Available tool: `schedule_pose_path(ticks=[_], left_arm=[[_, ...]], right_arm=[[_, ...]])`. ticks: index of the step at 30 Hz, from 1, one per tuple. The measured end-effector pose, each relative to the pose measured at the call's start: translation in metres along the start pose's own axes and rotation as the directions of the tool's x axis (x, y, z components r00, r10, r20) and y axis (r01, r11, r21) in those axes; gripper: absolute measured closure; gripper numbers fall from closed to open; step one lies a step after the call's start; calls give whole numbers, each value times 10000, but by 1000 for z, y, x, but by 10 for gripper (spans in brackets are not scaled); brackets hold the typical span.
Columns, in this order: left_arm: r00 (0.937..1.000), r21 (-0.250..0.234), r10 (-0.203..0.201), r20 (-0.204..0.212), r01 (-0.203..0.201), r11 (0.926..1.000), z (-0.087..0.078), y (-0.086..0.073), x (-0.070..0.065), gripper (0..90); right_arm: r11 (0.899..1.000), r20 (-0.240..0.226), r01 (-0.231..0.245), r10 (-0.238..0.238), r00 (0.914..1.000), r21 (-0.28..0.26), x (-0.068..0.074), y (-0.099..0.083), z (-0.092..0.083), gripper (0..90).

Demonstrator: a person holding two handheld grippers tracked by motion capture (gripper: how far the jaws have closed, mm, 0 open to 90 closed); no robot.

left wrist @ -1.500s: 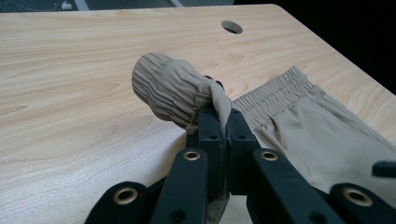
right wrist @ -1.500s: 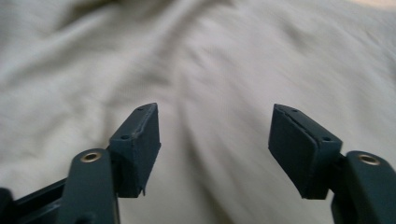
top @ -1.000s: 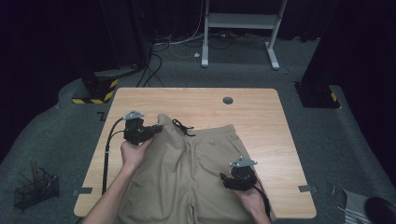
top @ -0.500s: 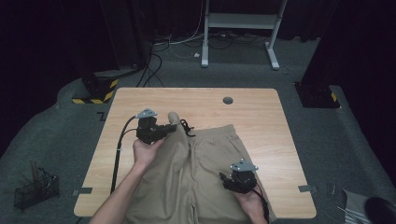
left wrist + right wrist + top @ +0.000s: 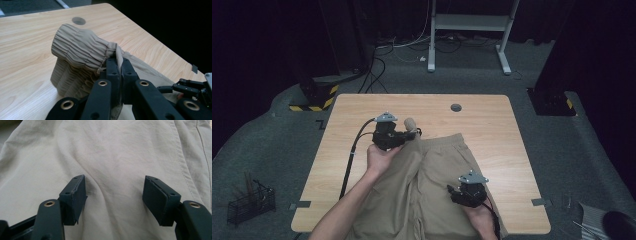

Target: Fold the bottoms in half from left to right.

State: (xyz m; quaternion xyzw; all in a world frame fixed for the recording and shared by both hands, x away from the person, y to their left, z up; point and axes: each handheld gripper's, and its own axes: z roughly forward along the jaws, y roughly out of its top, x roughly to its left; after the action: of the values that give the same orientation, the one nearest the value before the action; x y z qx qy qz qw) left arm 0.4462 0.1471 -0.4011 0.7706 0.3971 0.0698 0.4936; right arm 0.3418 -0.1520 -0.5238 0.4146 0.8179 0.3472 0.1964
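Beige shorts (image 5: 432, 175) lie spread over the near half of the wooden table (image 5: 482, 120). My left gripper (image 5: 409, 134) is shut on the gathered elastic waistband (image 5: 82, 48), whose corner is lifted off the table and folded over toward the right. In the left gripper view the jaws pinch the fabric edge (image 5: 117, 53) tight between them. My right gripper (image 5: 452, 192) rests low on the right leg of the shorts, open. In the right gripper view its pads (image 5: 76, 195) stand wide apart over wrinkled cloth (image 5: 112, 157), gripping nothing.
A round cable hole (image 5: 456, 107) sits near the table's far edge. Bare wood lies left of and beyond the shorts. A black wire basket (image 5: 249, 202) stands on the floor at left. A white desk frame (image 5: 472, 30) and cables are beyond the table.
My left gripper has carried the pinched waistband corner to the right across the table and a little up, folding the cloth over. The right gripper has stayed still on the shorts' leg.
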Motion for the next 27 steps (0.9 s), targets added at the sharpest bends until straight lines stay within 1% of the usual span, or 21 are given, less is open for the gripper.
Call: schedule_pose_path(ticks=[3, 12, 15, 17, 20, 27], left_arm=[[9994, 215, 338, 60, -339, 9992, 7, 6, -6, 875], [9973, 347, 671, 286, -680, 9971, 18, 14, -16, 874], [9976, 269, 531, 439, -543, 9982, 22, 16, -18, 874], [9971, 294, 594, 486, -608, 9977, 26, 17, -20, 873], [9968, 276, 494, 631, -512, 9983, 30, 19, -22, 873], [9962, 144, 399, 768, -411, 9991, 40, 24, -25, 872]], right_arm=[[10000, 5, 15, -15, 10000, -5, 0, 0, 0, 352], [10000, 19, 6, -6, 10000, -3, 0, 0, 0, 351], [10000, 25, 13, -13, 10000, -4, 0, 0, 0, 351], [10000, 24, 10, -10, 10000, -3, 0, 0, 0, 351], [10000, 22, 5, -5, 10000, -3, 0, 0, 0, 350], [10000, 19, -1, 1, 10000, 11, 0, 0, 0, 350]])
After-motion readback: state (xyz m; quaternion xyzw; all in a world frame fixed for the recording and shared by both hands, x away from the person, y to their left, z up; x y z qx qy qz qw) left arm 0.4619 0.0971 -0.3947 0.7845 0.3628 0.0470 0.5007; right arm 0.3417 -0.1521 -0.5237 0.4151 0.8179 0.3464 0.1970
